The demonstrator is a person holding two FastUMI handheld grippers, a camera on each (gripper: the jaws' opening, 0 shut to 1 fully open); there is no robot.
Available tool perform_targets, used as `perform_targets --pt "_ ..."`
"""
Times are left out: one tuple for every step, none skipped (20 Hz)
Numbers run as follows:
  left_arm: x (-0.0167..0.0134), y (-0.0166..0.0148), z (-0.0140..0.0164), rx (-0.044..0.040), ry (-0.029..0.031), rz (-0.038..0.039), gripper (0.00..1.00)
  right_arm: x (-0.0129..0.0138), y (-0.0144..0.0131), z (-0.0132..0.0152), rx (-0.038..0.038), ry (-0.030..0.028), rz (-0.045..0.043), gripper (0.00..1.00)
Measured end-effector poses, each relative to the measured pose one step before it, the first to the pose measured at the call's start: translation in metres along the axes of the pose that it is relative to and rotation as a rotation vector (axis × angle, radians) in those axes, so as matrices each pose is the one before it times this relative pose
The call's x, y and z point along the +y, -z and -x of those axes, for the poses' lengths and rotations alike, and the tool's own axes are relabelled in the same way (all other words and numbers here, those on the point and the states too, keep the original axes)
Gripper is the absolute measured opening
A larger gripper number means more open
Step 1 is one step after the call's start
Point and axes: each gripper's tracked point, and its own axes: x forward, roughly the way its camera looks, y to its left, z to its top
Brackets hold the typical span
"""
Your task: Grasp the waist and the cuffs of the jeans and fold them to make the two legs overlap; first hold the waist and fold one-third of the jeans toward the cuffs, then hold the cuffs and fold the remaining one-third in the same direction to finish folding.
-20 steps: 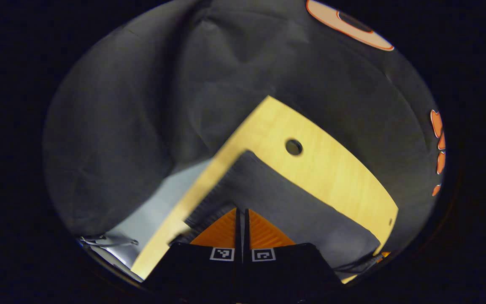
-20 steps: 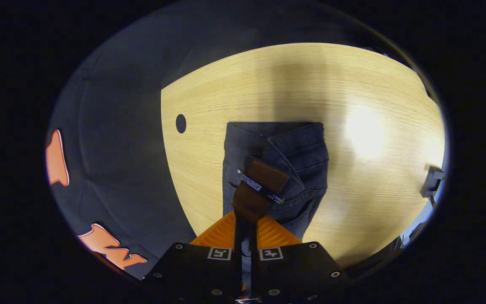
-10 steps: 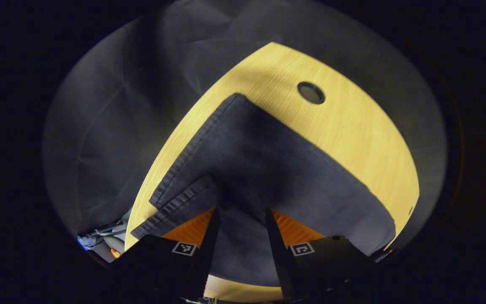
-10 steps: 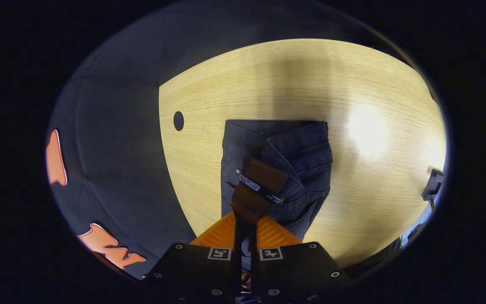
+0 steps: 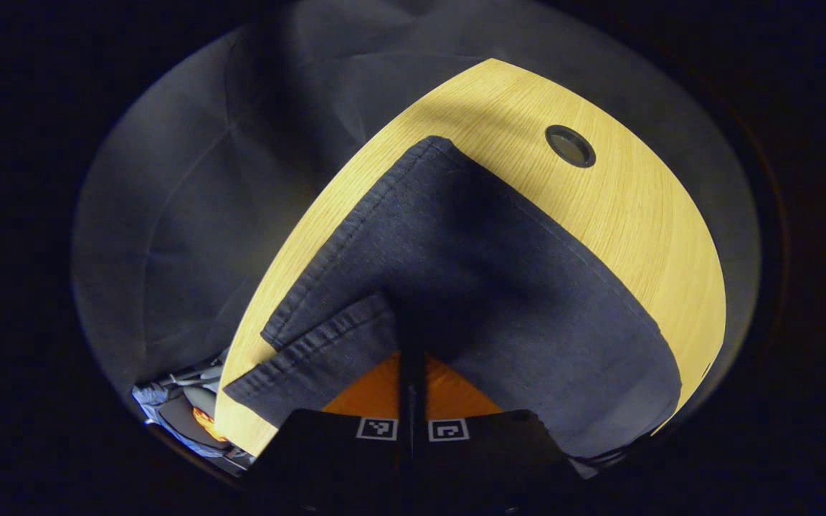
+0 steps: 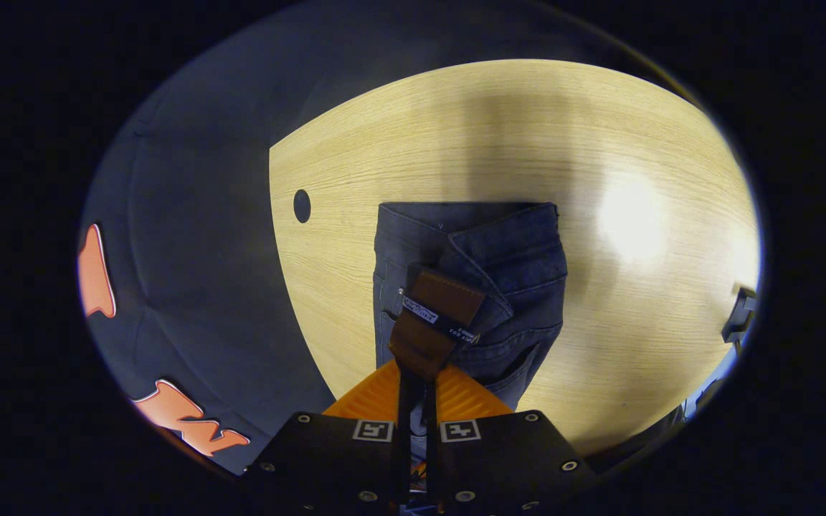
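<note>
The dark blue jeans lie on the light wooden table. In the left gripper view their two hemmed cuffs overlap near the table's edge. My left gripper is shut on the cloth of the cuff end, which bunches up between its fingers. In the right gripper view the jeans stretch away across the table. My right gripper is shut on the waistband at the brown leather patch, lifting it a little off the cloth below.
A round cable hole is in the tabletop beyond the cuffs; it is also in the right gripper view as the hole left of the jeans. A small black object sits at the table's far right edge. The table edge is close by the cuffs.
The left gripper came down over the cuff end, stood open around the cloth half a second ago, and is now shut on it. The right gripper keeps its hold on the waist, barely moving.
</note>
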Motion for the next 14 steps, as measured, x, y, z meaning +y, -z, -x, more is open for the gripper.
perform_targets --pt "-0.00167 -0.00056 0.00692 -0.02001 0.02390 -0.01589 0.01 0.00047 0.00037 0.00141 0.00013 -0.00176 -0.00048 0.10" --pt "-0.00288 -0.00504 0.00469 -0.02189 0.02686 0.00179 0.01 0.00006 -0.00108 0.00076 -0.00101 -0.00022 -0.00096 0.10" --pt "-0.00556 -0.00658 0.00954 -0.03476 0.03359 0.01173 0.01 0.00122 0.00096 0.00136 0.00089 -0.00253 0.00024 0.10" --pt "-0.00617 -0.00816 0.01370 -0.04370 0.04610 -0.00145 0.01 0.00102 0.00100 0.00288 -0.00052 -0.00387 0.00541 0.10" --pt "-0.00370 -0.00715 0.01530 -0.02886 0.01954 0.00150 0.01 0.00096 -0.00003 0.00273 -0.00048 -0.00740 0.00326 0.10" --pt "-0.00569 -0.00636 0.00979 -0.02901 0.03131 0.00475 0.01 0.00059 -0.00016 0.00395 -0.00108 -0.00627 -0.00184 0.10" --pt "-0.00168 -0.00586 0.00917 -0.02273 0.01677 0.01763 0.01 0.00033 0.00022 0.00248 0.00090 -0.00240 -0.00546 0.10" --pt "-0.00295 -0.00529 0.00744 -0.01345 0.01695 0.01017 0.01 0.00012 0.00002 0.00269 0.00267 -0.00294 -0.01203 0.10" --pt "0.00052 -0.00845 0.00590 -0.01917 0.00734 0.02570 0.00 0.00143 -0.00104 0.00199 -0.00112 -0.00255 -0.01132 0.10" --pt "0.00119 -0.00670 0.00314 -0.00563 0.00862 0.01699 0.00 0.00214 -0.00037 0.00169 0.00441 -0.00523 -0.00831 0.10" --pt "0.00075 -0.00939 -0.00096 -0.01692 0.00764 0.02446 0.00 0.00244 -0.00111 0.00044 0.00005 -0.00252 -0.00632 0.10" --pt "0.00274 -0.00803 -0.00156 -0.01761 0.00090 0.01968 0.01 0.00134 -0.00062 0.00191 0.00221 0.00027 -0.00454 0.10" --pt "0.00302 -0.00912 -0.00115 -0.01586 -0.00818 0.00961 0.01 0.00238 -0.00140 -0.00073 0.00038 0.00600 -0.00606 0.10" --pt "0.00383 -0.01057 -0.00275 -0.01468 -0.01010 -0.00219 0.00 0.00160 -0.00113 -0.00289 0.00792 0.00864 -0.00032 0.10"
